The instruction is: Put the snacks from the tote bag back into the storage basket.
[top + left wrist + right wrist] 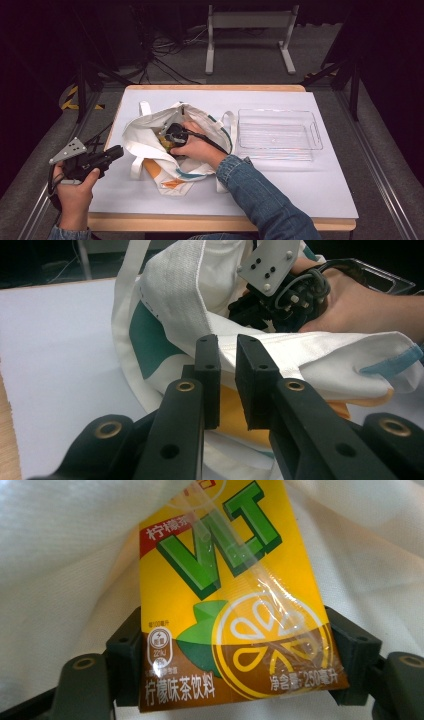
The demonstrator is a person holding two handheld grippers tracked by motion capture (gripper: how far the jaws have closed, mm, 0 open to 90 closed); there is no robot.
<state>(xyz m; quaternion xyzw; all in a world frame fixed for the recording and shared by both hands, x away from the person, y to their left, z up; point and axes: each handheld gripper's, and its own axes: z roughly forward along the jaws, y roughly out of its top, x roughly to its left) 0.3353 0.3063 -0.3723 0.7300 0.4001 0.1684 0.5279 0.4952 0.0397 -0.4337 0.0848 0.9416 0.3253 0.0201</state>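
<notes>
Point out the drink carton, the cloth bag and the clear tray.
drink carton (235, 605), right gripper view, yellow front face.
cloth bag (142, 137), high view, white left side.
clear tray (317, 135), high view, right rim.

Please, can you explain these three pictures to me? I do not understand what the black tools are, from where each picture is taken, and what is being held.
A person sits at a table and holds a hand tool with two black jaws, a gripper, in each hand. The high view looks down from above. The other two pictures come from small cameras riding on the grippers.

On the table lie a cloth bag and a clear tray, which looks empty.

The left gripper is beside the bag; its jaws are nearly shut, and the bag's edge lies in the narrow gap, though a firm pinch cannot be confirmed. The right gripper reaches into the bag. Its jaws sit on either side of a yellow drink carton; whether they already press it is unclear.
</notes>
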